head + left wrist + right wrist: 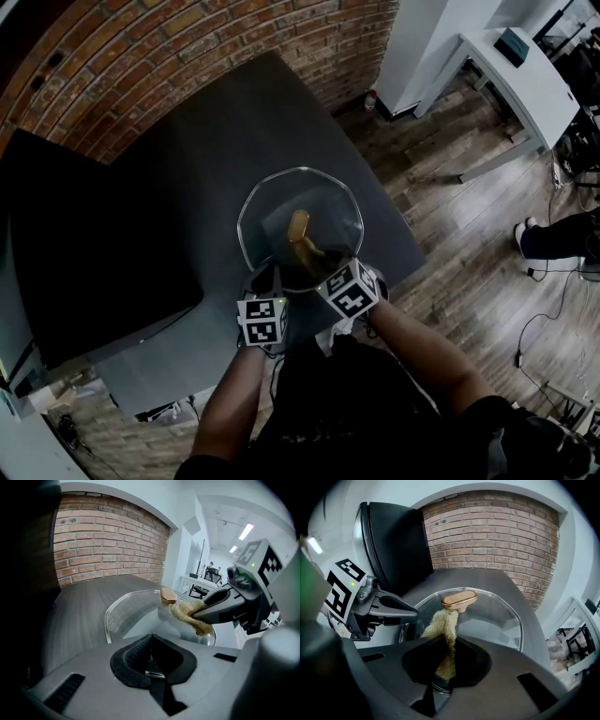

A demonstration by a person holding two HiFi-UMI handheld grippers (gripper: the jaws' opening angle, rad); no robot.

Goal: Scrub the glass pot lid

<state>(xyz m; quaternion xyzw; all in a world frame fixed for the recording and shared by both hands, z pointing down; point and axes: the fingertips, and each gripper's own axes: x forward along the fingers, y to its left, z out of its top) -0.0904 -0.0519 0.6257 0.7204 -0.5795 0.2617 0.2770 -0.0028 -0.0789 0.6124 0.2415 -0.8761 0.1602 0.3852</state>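
The glass pot lid (328, 202) lies on the dark table, its tan handle (298, 228) at the centre. My left gripper (266, 283) is shut on the lid's near rim; in the left gripper view the pads meet over the glass edge (151, 667). A beige fibrous scrubber (444, 629) is pinched in my right gripper (446, 663), and it rests on the glass just beside the handle (459, 600). From the left gripper view the scrubber (190, 614) hangs from the right gripper's fingers (213, 607) over the lid (133, 613).
The dark grey table (187, 178) ends close to the lid's right side, with wooden floor beyond. A large black panel (94, 253) stands at the left, a brick wall (187, 47) behind. At far right are a white desk (520, 75), a person's shoes (523, 234) and floor cables.
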